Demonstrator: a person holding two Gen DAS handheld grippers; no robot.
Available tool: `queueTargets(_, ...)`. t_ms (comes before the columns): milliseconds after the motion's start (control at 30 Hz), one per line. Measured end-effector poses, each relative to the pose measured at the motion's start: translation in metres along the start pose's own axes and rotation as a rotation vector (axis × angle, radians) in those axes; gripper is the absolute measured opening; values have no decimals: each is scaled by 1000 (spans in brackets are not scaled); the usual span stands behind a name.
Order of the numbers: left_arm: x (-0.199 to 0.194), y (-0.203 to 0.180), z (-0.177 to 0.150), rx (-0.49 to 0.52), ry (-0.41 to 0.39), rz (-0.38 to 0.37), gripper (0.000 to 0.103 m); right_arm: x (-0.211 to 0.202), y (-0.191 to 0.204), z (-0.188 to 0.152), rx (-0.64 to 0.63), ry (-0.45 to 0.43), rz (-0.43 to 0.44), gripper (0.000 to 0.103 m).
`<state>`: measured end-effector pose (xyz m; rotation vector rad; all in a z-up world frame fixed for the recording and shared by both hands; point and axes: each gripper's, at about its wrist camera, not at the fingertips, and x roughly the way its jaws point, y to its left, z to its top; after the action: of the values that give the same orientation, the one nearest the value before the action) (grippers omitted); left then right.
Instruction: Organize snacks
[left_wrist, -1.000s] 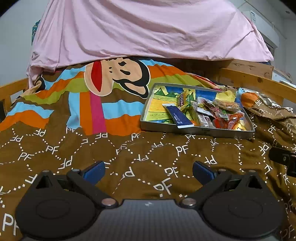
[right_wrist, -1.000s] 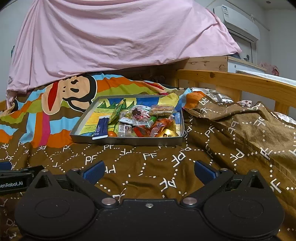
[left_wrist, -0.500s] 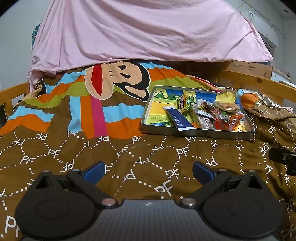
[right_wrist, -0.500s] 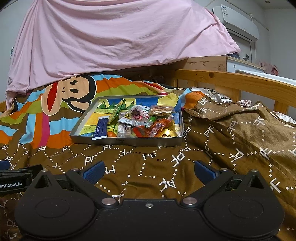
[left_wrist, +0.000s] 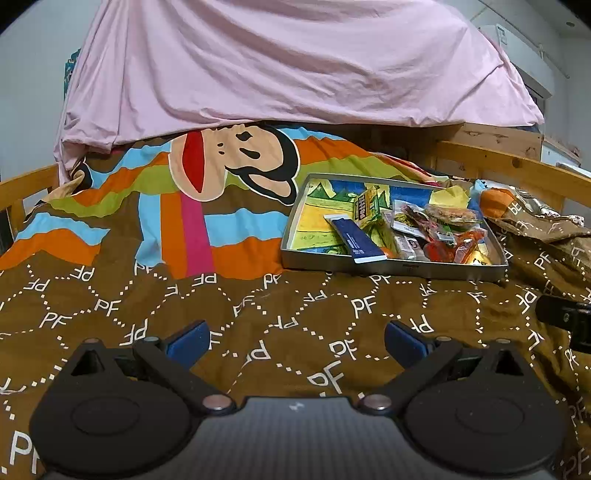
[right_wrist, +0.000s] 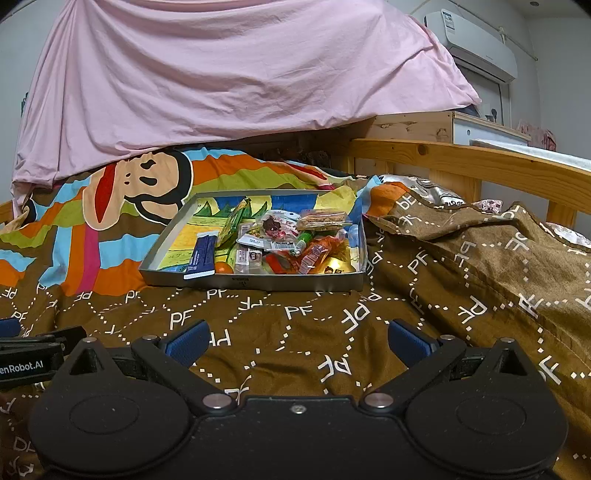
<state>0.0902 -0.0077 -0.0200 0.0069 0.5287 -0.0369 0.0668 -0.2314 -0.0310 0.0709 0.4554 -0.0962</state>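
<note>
A shallow grey metal tray (left_wrist: 391, 268) (right_wrist: 255, 282) sits on the bed ahead of both grippers. It holds several wrapped snacks piled toward its right side (left_wrist: 439, 232) (right_wrist: 295, 240). A dark blue bar (left_wrist: 354, 240) (right_wrist: 201, 254) leans over the tray's near rim. A green-yellow packet (left_wrist: 365, 206) (right_wrist: 234, 221) lies beside it. My left gripper (left_wrist: 295, 339) is open and empty, low over the quilt. My right gripper (right_wrist: 295, 339) is open and empty too, to the right of the left one.
A brown patterned quilt (left_wrist: 258, 302) with a striped cartoon monkey print (left_wrist: 236, 162) covers the bed. A pink sheet (right_wrist: 221, 74) hangs behind. A wooden bed rail (right_wrist: 480, 166) runs along the right. Bunched quilt folds (right_wrist: 480, 258) rise right of the tray.
The left gripper has drifted slightly, so the tray sits a little lower and nearer in its view. The right gripper has barely moved. Both stay open.
</note>
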Motion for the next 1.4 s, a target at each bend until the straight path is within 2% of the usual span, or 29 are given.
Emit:
queueTargets(567, -2, 0, 1, 2, -5, -6, 103, 0, 0, 0, -1, 2, 0, 102)
queueTargets(867, -2, -1, 1, 16, 27, -55, 103, 1, 1, -1, -6, 8, 3, 102)
queueTargets(1400, -1, -3, -1, 31, 35, -49, 103, 1, 2, -1, -14, 14, 10, 102)
